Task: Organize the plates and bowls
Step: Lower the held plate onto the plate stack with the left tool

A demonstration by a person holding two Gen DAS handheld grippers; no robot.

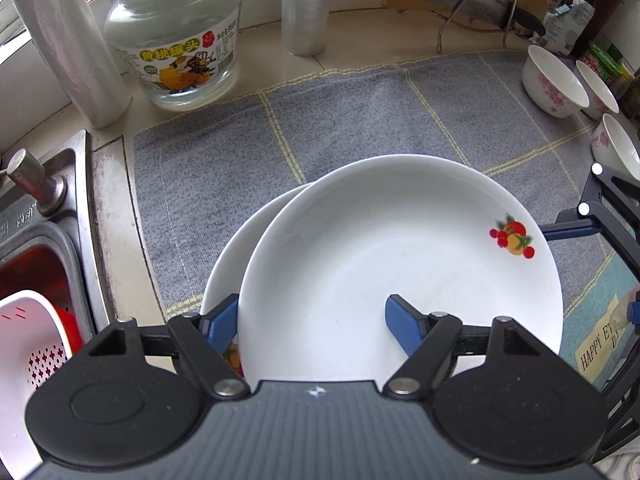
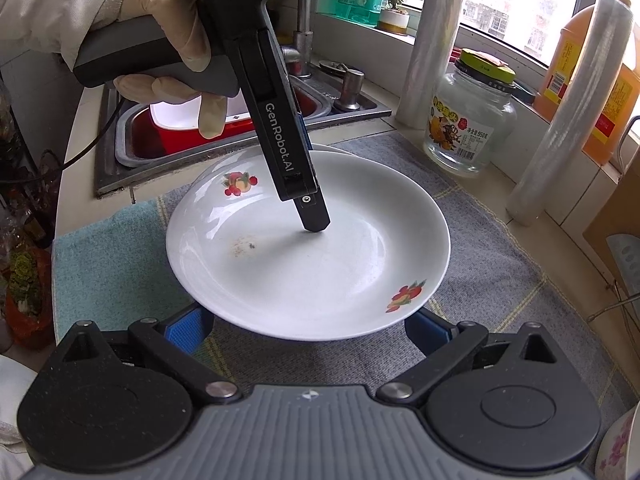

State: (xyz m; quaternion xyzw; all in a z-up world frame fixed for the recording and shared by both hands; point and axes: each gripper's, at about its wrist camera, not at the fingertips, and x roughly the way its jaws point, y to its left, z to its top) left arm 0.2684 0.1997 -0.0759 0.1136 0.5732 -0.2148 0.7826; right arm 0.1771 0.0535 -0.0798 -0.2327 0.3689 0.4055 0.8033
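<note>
Two white plates with fruit prints lie stacked on the grey cloth, the top plate (image 1: 400,264) shifted right over the lower plate (image 1: 228,268). My left gripper (image 1: 316,324) is open astride the top plate's near rim, one blue finger outside it and one inside. In the right wrist view the top plate (image 2: 312,256) covers most of the lower plate (image 2: 216,172), and the left gripper (image 2: 310,216) stands in it. My right gripper (image 2: 310,328) is open, its fingers under the plate's near rim. Three floral bowls (image 1: 554,84) stand at the far right.
A glass jar (image 1: 176,36) and cling-film rolls (image 1: 304,4) stand behind the cloth (image 1: 360,112). A sink (image 1: 36,240) with a pink colander lies at the left. A cleaver (image 1: 468,0) leans on a rack at the back. Orange bottles (image 2: 580,80) line the window.
</note>
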